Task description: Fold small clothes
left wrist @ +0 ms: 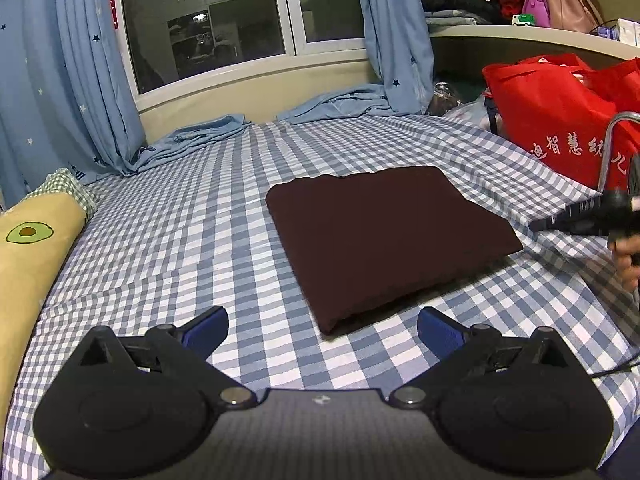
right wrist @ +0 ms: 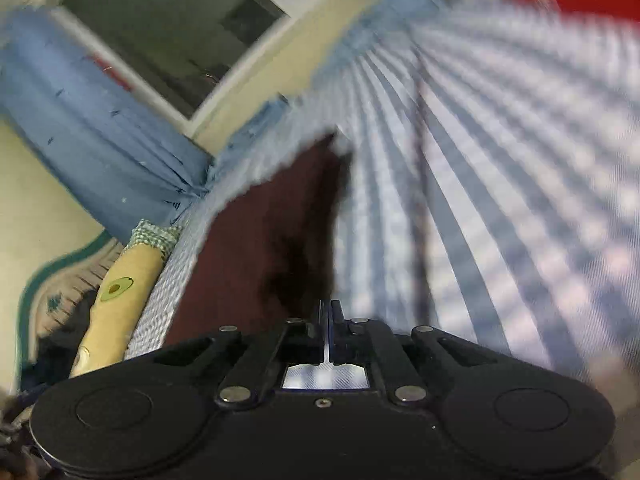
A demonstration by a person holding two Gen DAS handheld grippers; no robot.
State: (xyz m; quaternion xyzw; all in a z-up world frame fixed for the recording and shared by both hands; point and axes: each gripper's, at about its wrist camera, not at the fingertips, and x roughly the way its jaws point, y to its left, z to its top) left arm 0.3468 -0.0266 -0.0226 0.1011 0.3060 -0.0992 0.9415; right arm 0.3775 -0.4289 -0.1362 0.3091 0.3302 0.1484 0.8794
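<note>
Folded maroon garment (left wrist: 384,236) lay mid-bed on the checked sheet (left wrist: 180,240). Left gripper (left wrist: 322,330) stood wide and empty; right gripper (right wrist: 329,308) was closed on nothing (view blurred). Folding looked finished; next, set it aside.

Home bedroom, checked bedsheet (left wrist: 200,220), star-print curtains (left wrist: 60,80), avocado pillow (left wrist: 32,248), cluttered shelf (left wrist: 520,32)

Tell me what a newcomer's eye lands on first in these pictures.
First, the dark maroon folded cloth, a neat rectangle lying flat mid-bed on the blue-and-white checked sheet. Next, the bright red bag standing at the bed's right edge, below a cluttered shelf. The left gripper hangs open just short of the cloth's near corner, while the right gripper is shut, with nothing between its tips.
</note>
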